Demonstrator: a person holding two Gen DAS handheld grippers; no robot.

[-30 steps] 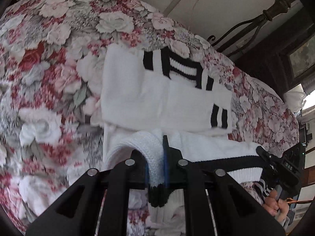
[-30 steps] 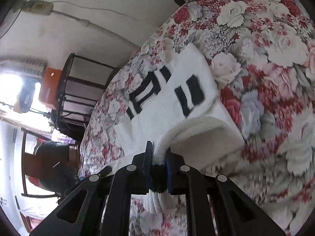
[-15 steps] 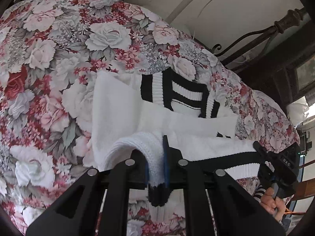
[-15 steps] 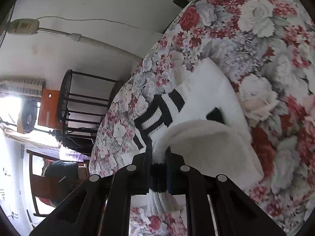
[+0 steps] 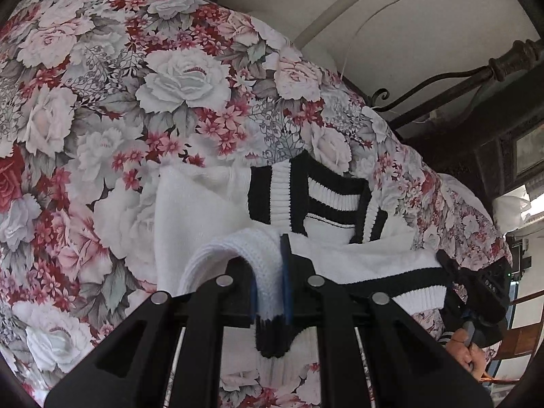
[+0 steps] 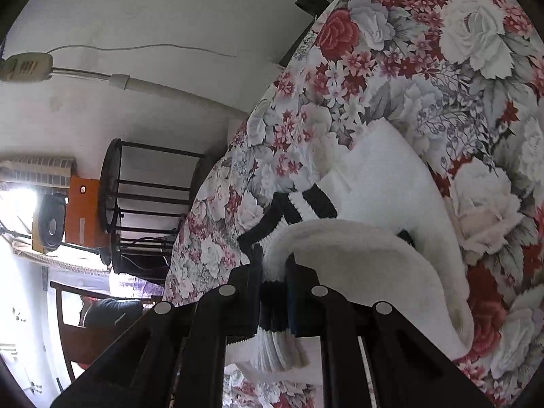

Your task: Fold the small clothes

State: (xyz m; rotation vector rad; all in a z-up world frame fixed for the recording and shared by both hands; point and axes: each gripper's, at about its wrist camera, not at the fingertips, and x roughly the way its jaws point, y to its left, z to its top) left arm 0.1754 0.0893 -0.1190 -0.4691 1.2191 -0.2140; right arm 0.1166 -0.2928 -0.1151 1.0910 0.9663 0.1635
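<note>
A white knitted sweater (image 5: 200,210) with black-striped collar and cuffs lies on a floral bedspread (image 5: 102,102). Its bottom hem is lifted and carried over the upper part. My left gripper (image 5: 270,278) is shut on one corner of the hem, whose black edge hangs below the jaws. In the right wrist view my right gripper (image 6: 273,272) is shut on the other hem corner, and the white sweater (image 6: 384,183) curves away from it over the floral bedspread (image 6: 442,68). The right gripper (image 5: 476,292) also shows at the left view's right edge, held by a hand (image 5: 464,350).
A dark metal bed frame (image 5: 476,71) and a white wall run behind the bed. A round black wire rack (image 6: 146,204), an orange box (image 6: 83,210) and a wooden chair (image 6: 78,333) stand beside the bed. Flowered spread stretches beyond the sweater.
Both grippers carried the lifted hem forward over the sweater. The fold now covers the sleeve cuffs and much of the white body, leaving mainly the collar showing.
</note>
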